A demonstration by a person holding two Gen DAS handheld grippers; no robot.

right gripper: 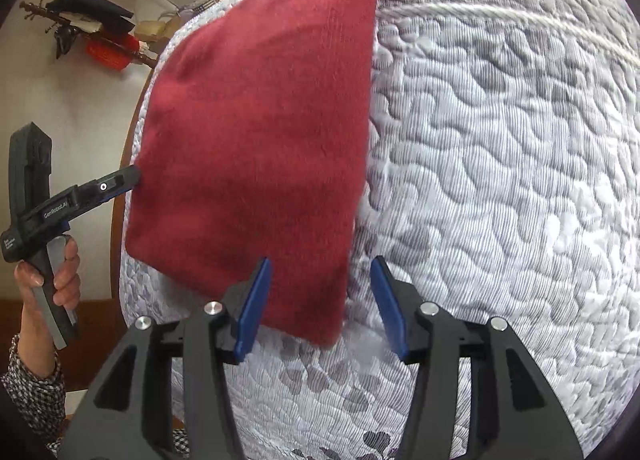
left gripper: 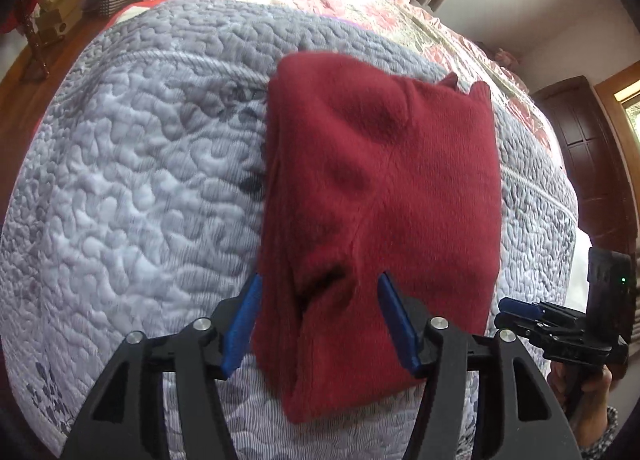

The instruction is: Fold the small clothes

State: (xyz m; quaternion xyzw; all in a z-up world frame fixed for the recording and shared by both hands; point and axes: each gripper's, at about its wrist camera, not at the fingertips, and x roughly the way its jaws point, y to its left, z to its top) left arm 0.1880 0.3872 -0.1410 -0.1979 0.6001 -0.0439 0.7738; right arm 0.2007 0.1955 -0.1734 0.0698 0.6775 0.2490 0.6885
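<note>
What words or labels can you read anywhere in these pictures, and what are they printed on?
"GenRoboLAI", as best it reads, in white on the side of the left gripper, seen from the right wrist camera.
A small white label lower on that gripper's handle: too small to read.
Nothing is written on the red garment or the quilt.

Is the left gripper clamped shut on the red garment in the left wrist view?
No, the left gripper is open, its blue fingers spread apart over the near end of the folded red garment on the quilt.
</note>
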